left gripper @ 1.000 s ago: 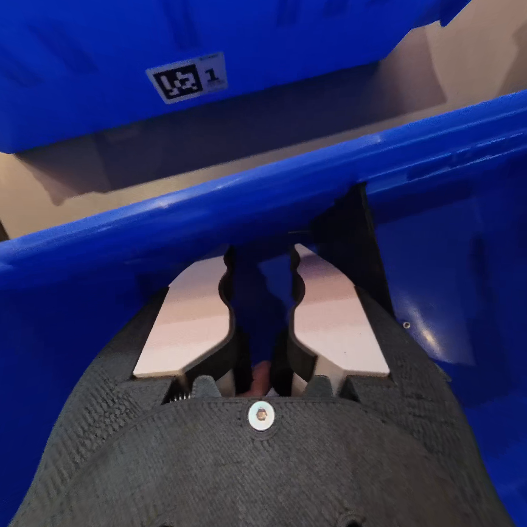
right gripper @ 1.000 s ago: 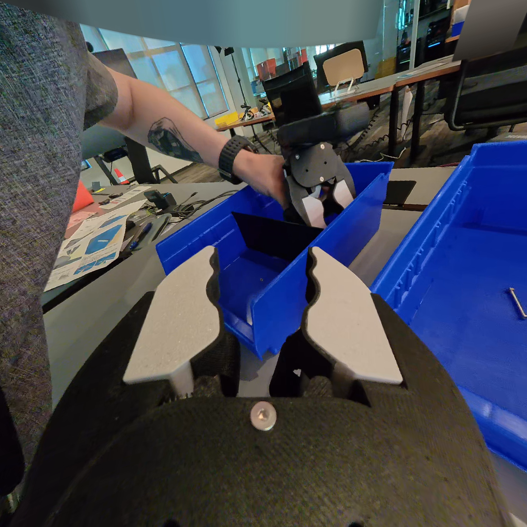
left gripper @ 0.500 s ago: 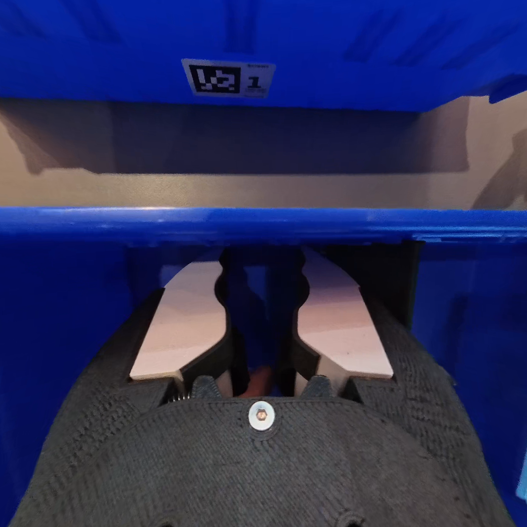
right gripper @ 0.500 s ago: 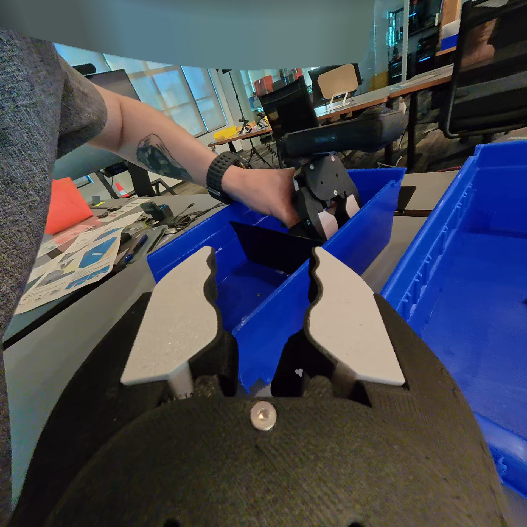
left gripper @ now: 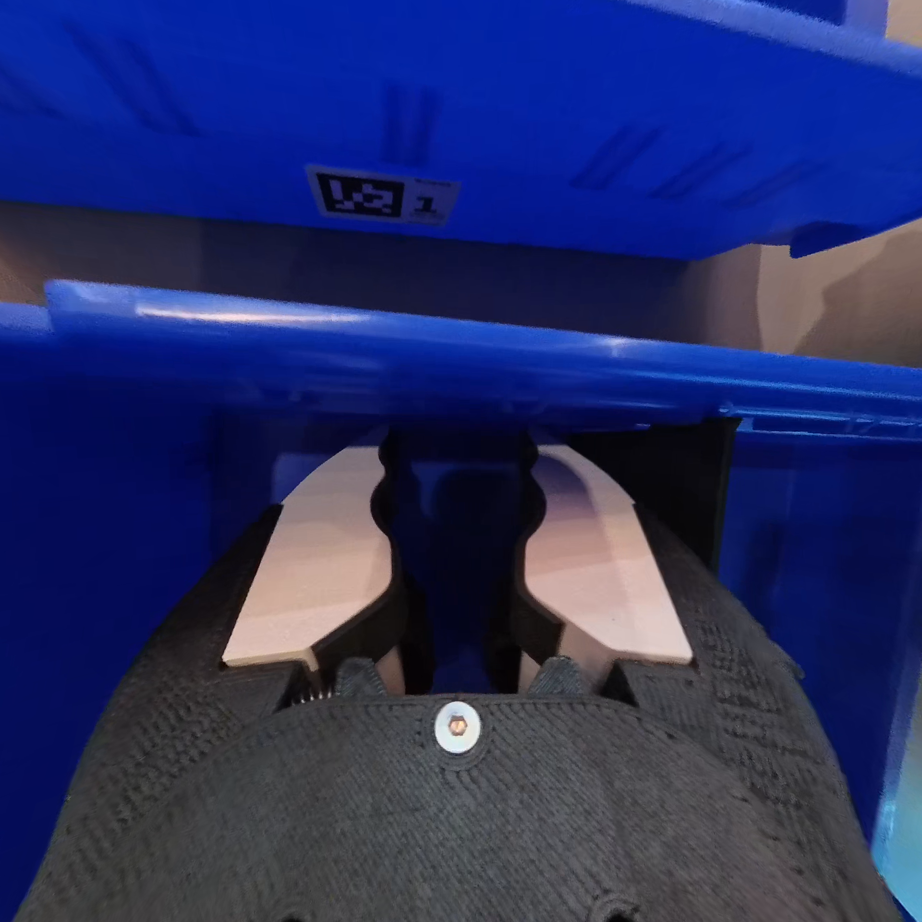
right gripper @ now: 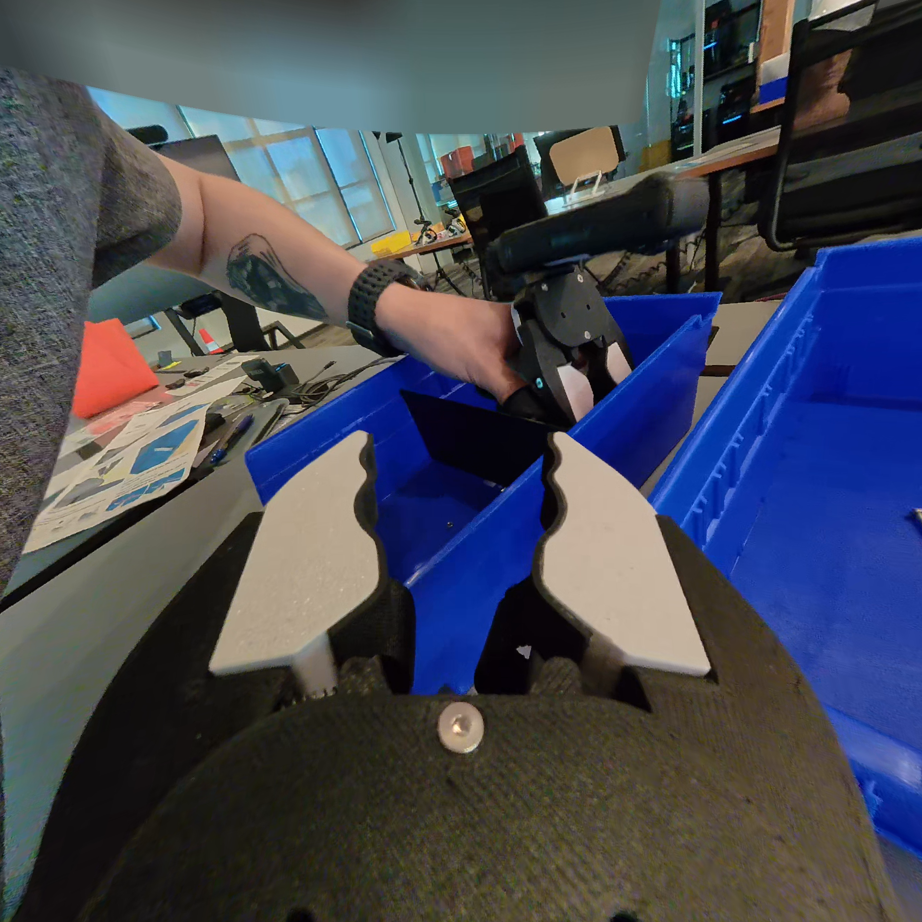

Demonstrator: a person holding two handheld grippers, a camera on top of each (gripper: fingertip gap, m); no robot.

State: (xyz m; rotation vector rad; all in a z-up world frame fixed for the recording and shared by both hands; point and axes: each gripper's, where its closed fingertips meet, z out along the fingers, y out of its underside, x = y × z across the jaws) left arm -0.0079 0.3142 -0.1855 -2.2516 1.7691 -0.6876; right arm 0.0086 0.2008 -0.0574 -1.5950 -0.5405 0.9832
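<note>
Right wrist view shows the grey surface [right gripper: 124, 564] carrying two blue bins side by side but apart. The large bin [right gripper: 818, 499] on the right holds a small metal piece [right gripper: 917, 515] at the frame edge. The narrow bin [right gripper: 549, 499] has a black divider [right gripper: 469, 439] standing across it and a tiny speck on its floor. The right tool [right gripper: 456, 466] hovers over the narrow bin's near corner, its fingers apart and gripping nothing. Farther off, a hand [right gripper: 449, 344] holds the left tool [right gripper: 593, 379] dipped into the far compartment, beside the divider.

Left wrist view alone shows the left tool [left gripper: 456, 459] with fingers apart and empty, tips close to the narrow bin's [left gripper: 449, 359] inner wall under the rim, the divider [left gripper: 698, 489] to its right. Beyond the rim, the large bin's [left gripper: 499, 100] outer wall bears a sticker [left gripper: 381, 195].
</note>
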